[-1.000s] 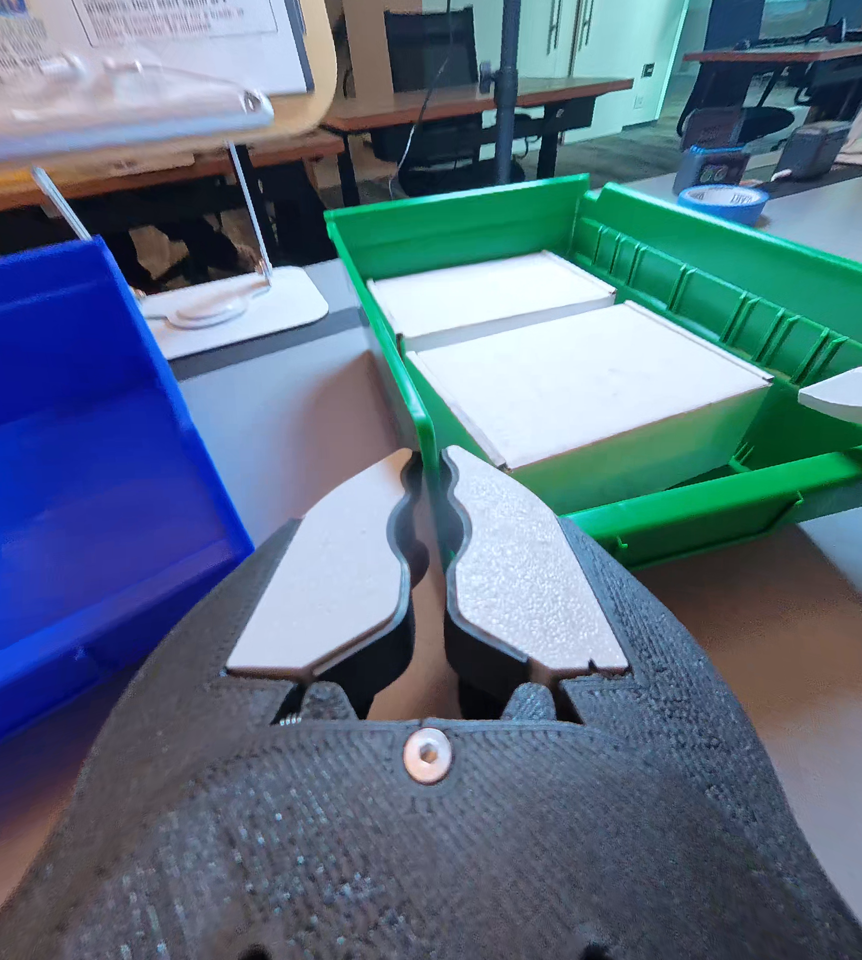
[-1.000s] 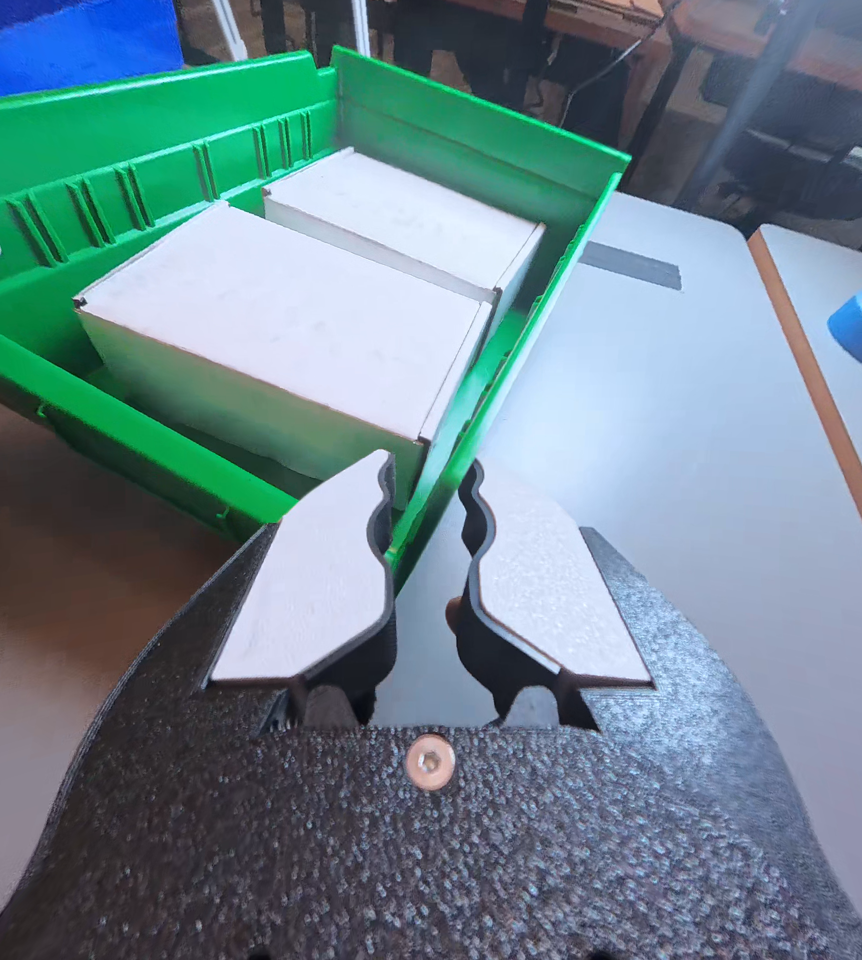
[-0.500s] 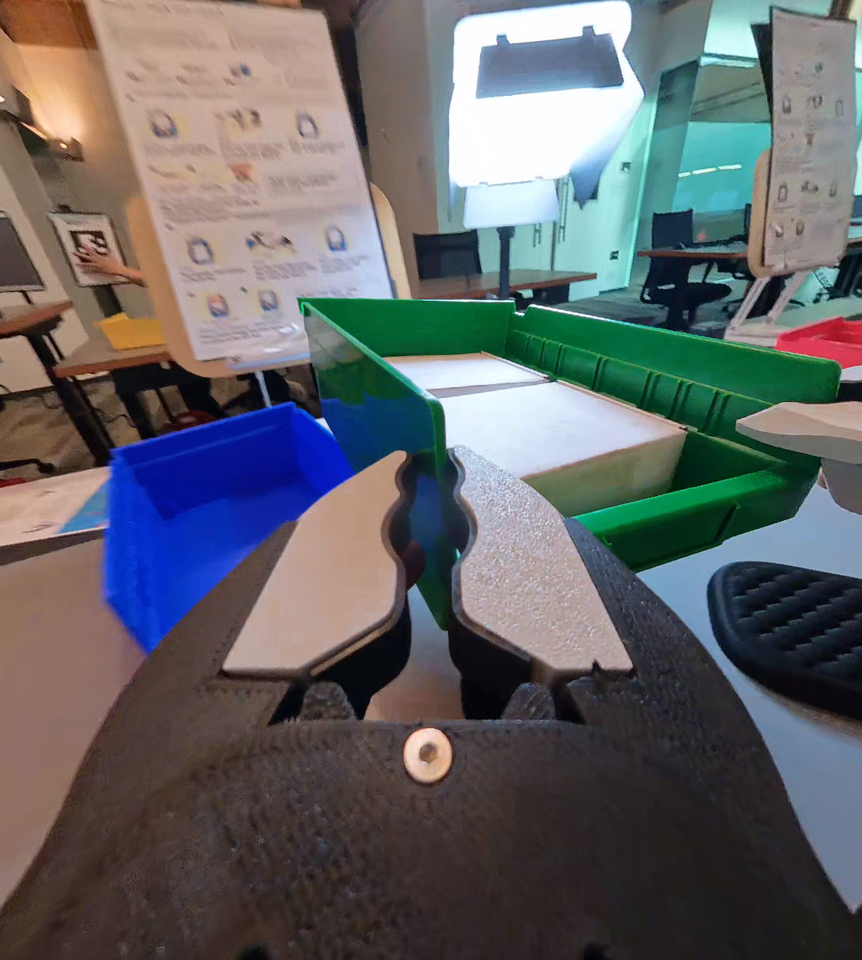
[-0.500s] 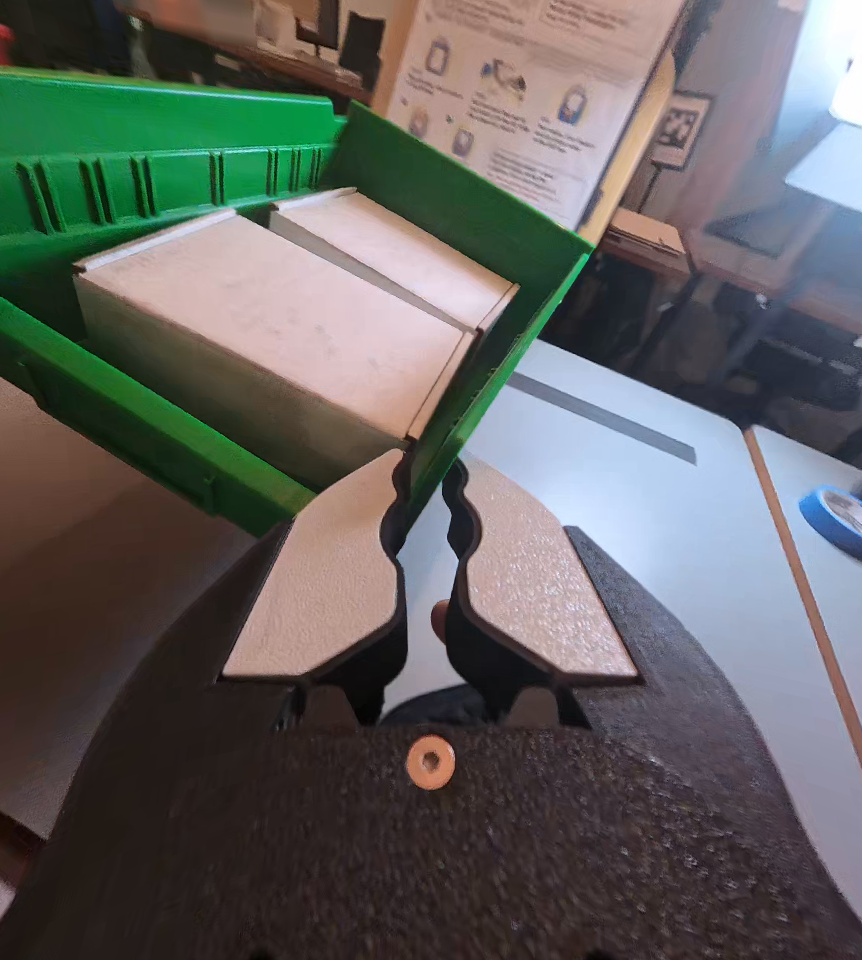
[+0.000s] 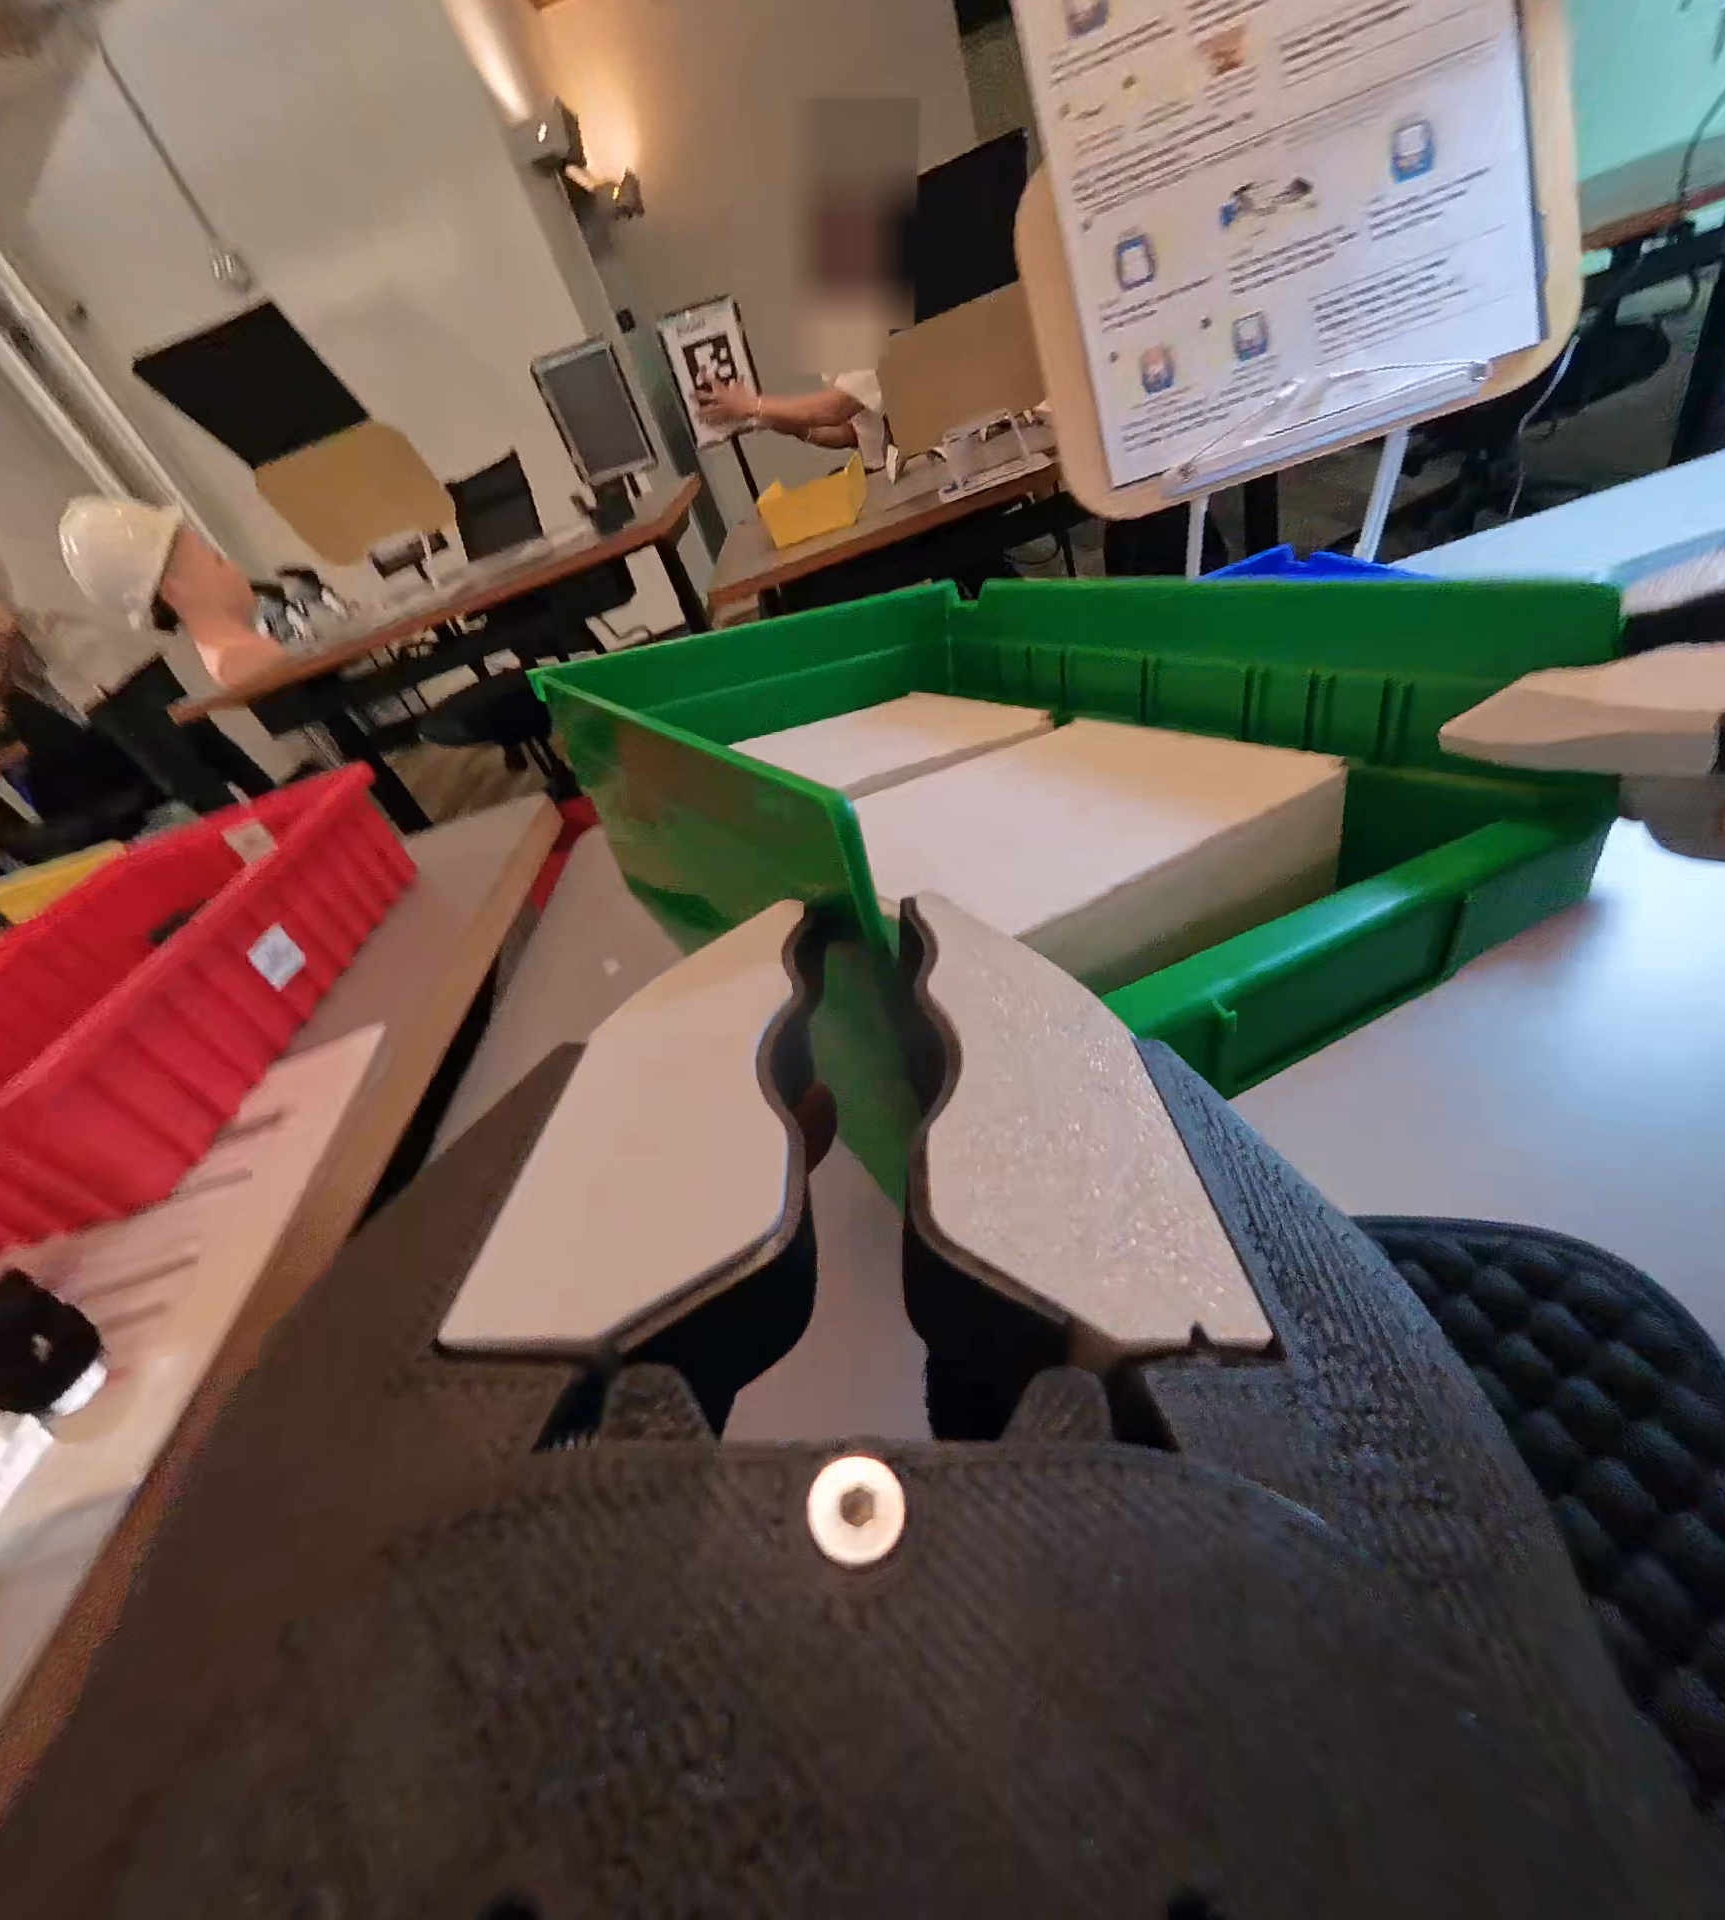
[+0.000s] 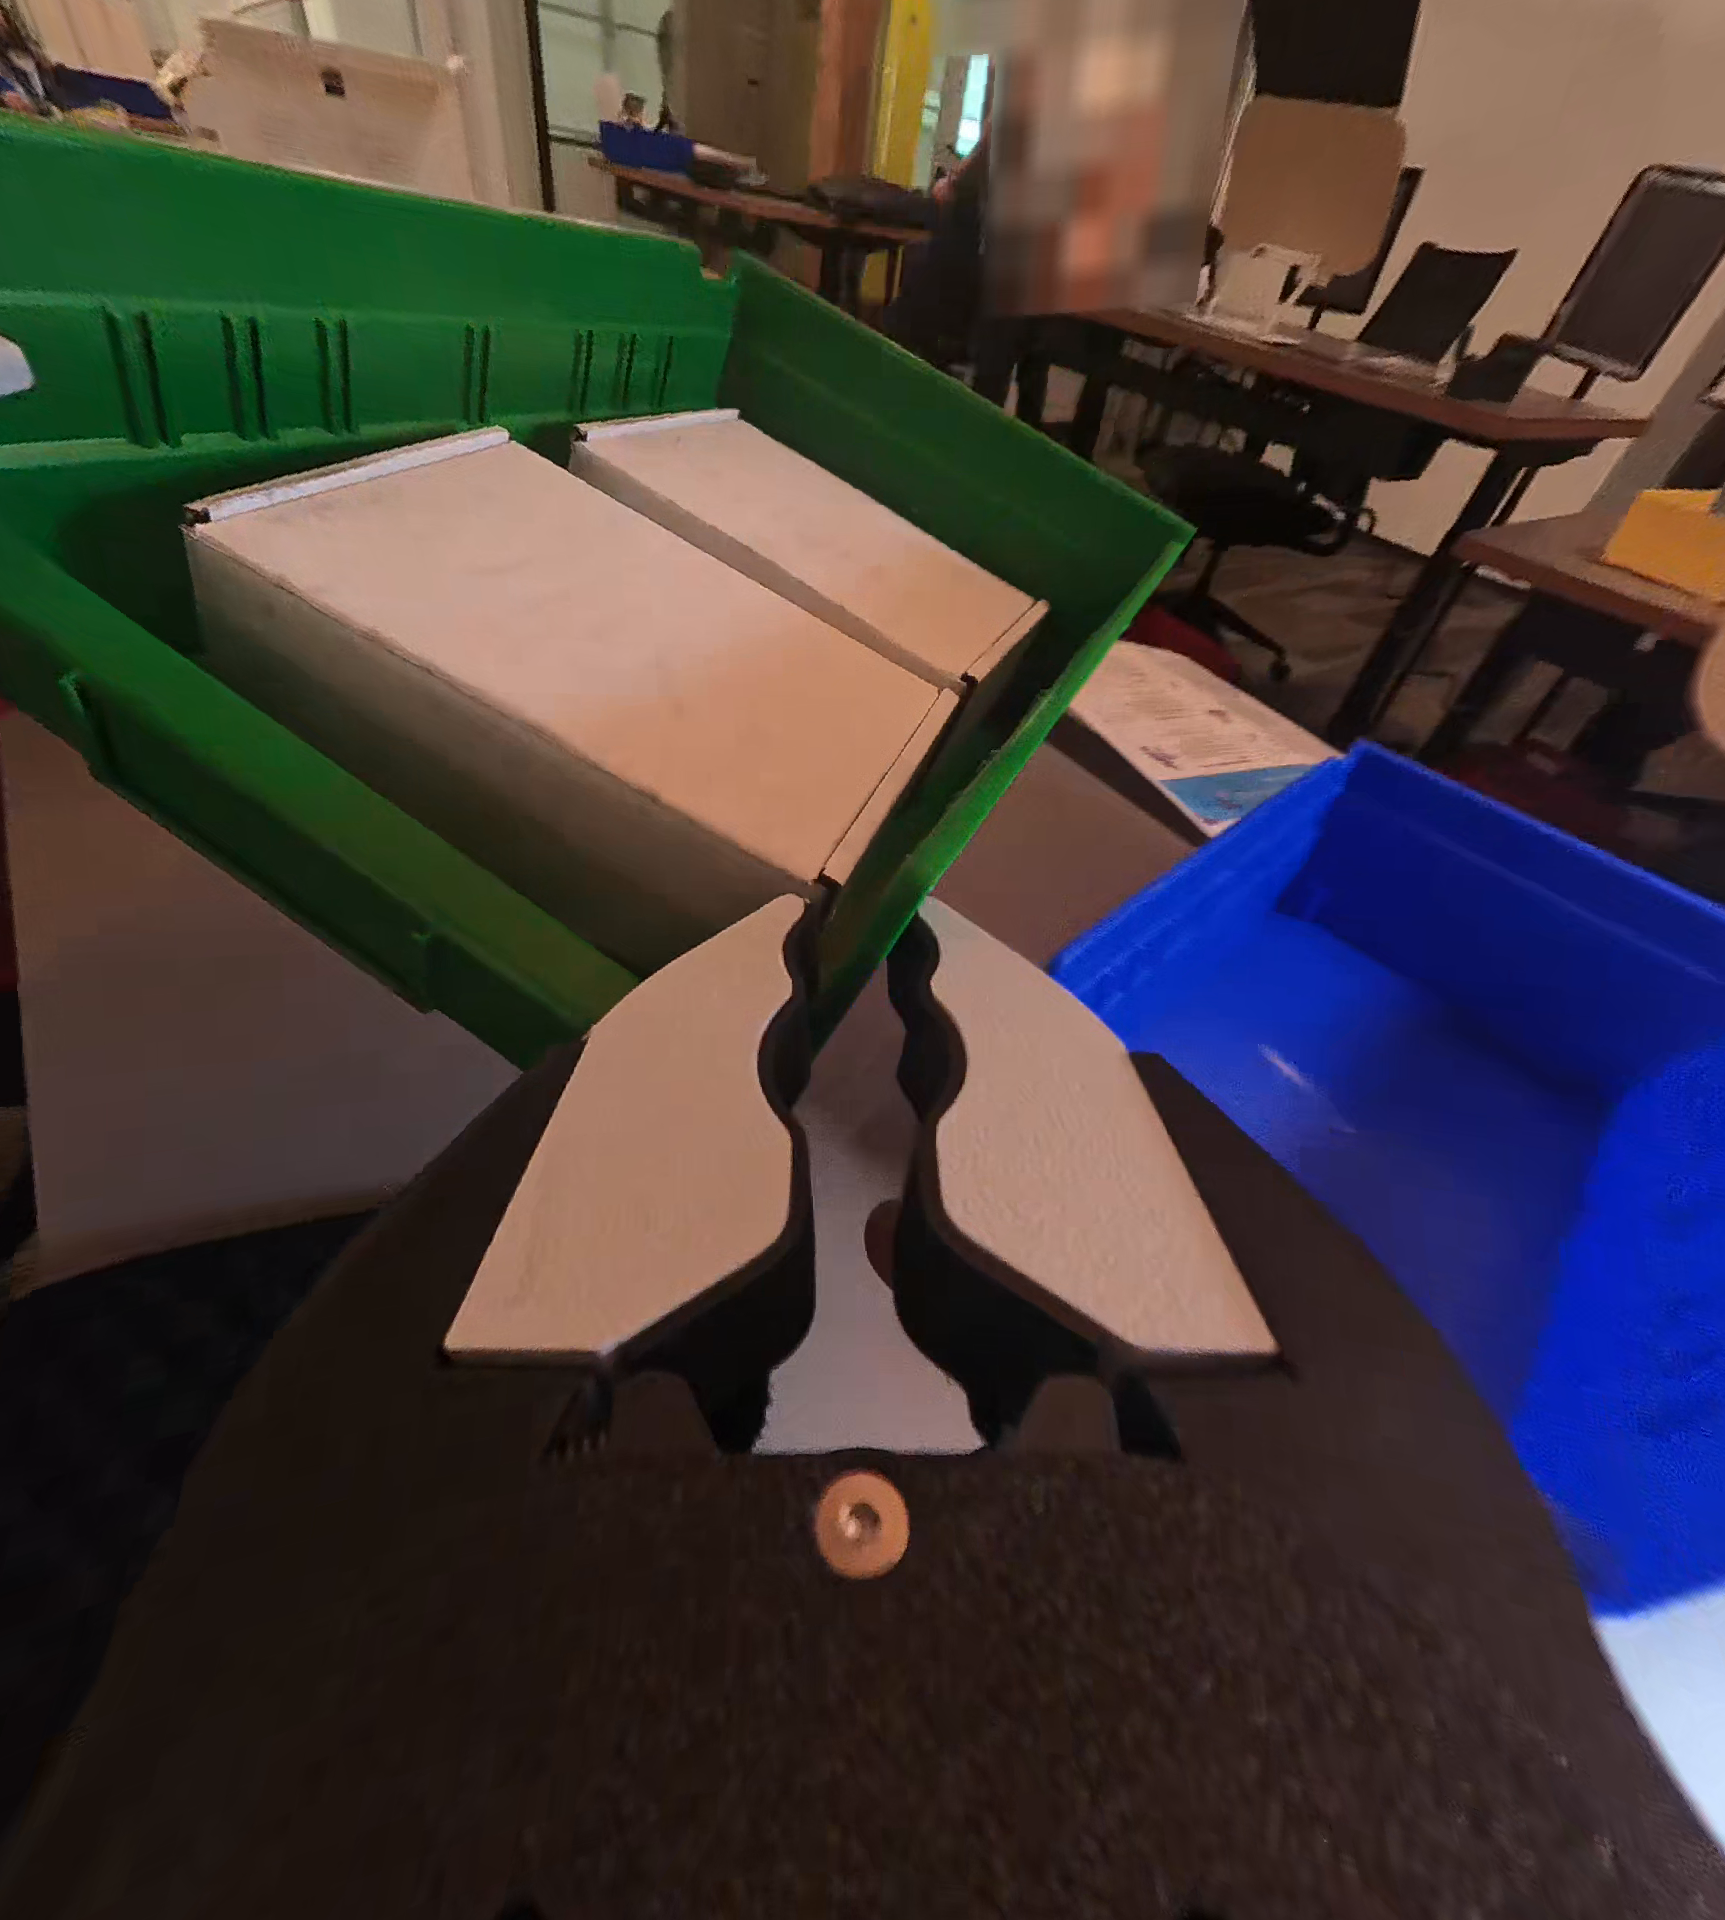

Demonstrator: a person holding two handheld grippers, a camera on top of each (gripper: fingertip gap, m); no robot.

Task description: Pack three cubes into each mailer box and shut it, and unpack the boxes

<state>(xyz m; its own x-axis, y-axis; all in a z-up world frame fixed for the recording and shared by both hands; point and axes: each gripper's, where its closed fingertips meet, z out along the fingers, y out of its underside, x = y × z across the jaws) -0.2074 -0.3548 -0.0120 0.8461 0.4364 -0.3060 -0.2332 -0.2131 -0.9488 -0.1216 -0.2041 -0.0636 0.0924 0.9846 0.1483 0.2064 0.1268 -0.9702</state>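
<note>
A green bin (image 5: 1253, 665) holds two closed white mailer boxes, a near one (image 5: 1097, 821) and a far one (image 5: 889, 727). My left gripper (image 5: 853, 925) is shut on the bin's left side wall near its front corner. My right gripper (image 6: 853, 925) is shut on the opposite side wall of the green bin (image 6: 318, 270), which hangs tilted above the table. The near box (image 6: 567, 644) and the far box (image 6: 806, 540) lie side by side in it. The right gripper also shows at the right edge of the left wrist view (image 5: 1616, 717). No cubes are visible.
A blue bin (image 6: 1460, 1039) sits on the table below and right of the green bin. A red bin (image 5: 110, 977) stands on a table at the left. A poster board on a stand (image 5: 1294, 229) rises behind. People work at desks farther back. The grippers' ends are close to 20 centimetres from one another.
My right gripper has closed on the bin wall. Both grippers have lifted the green bin off the table and swung it, so the blue bin now lies to its right.
</note>
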